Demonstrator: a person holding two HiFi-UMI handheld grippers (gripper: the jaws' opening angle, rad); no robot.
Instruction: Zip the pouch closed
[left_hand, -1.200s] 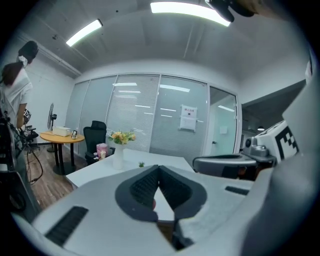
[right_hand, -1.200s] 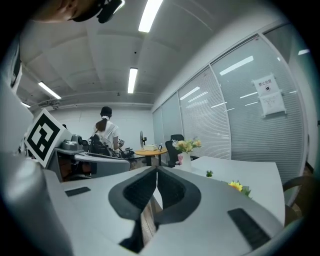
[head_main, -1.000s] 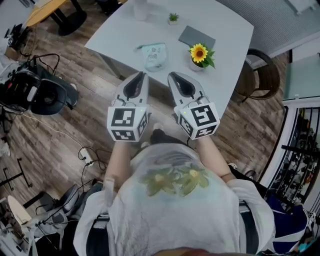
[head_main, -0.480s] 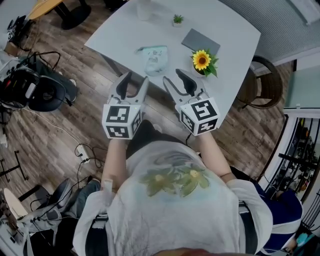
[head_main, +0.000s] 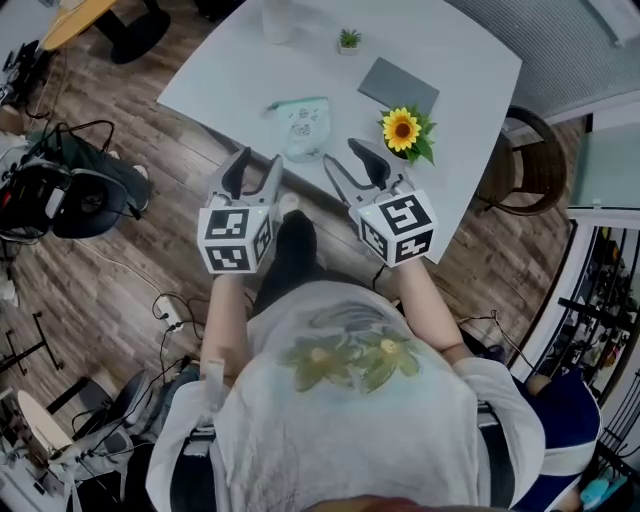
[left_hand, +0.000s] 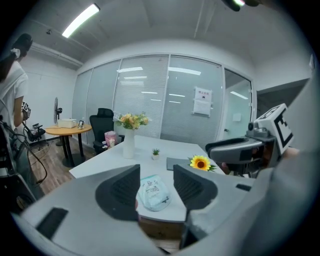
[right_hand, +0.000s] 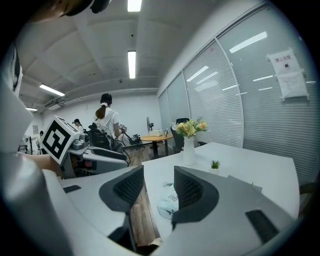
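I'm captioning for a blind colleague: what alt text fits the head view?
Seen from above, a person holds the left gripper and right gripper, both empty with jaws that have just been opening, short of a white table where a pale pouch lies near the edge. A potted sunflower stands right of it.

The head view looks steeply down from above the person, with the white table (head_main: 460, 60) at 12 o'clock. Both gripper views sit low, near the table's edge, facing roughly level across it. All three views share the pouch (head_main: 302, 116) and the small potted plant (head_main: 348, 40).
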